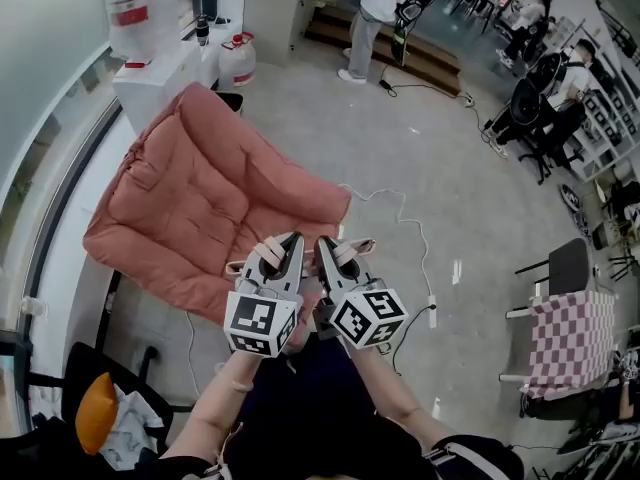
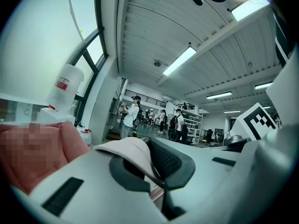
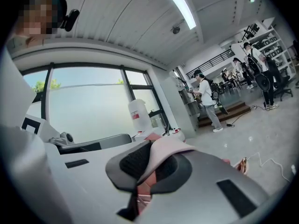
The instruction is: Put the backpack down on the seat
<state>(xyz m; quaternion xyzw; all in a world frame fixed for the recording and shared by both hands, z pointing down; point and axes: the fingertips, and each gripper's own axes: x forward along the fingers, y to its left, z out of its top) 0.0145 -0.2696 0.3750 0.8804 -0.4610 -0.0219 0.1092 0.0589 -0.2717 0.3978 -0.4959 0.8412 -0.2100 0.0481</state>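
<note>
A salmon-pink cushioned lounge seat [image 1: 200, 208] lies on the floor, ahead and to the left of me. Both grippers are held side by side over its near right edge. My left gripper [image 1: 290, 243] is shut on a pale pink backpack strap [image 1: 265, 255]. My right gripper [image 1: 327, 248] is shut on the other strap [image 1: 350, 251]. The left gripper view shows its strap [image 2: 128, 148] looping out of the closed jaws, with the seat cushion [image 2: 70, 134] at the left. The right gripper view shows its strap [image 3: 168, 148] pinched the same way. The backpack's body is mostly hidden under the grippers.
A white counter [image 1: 160, 73] with a big white canister [image 1: 130, 13] stands behind the seat by the window. A white cable [image 1: 410, 228] trails over the floor to the right. A checkered chair [image 1: 565, 328] is far right, an orange cushion [image 1: 95, 408] bottom left, a person [image 1: 375, 8] far off.
</note>
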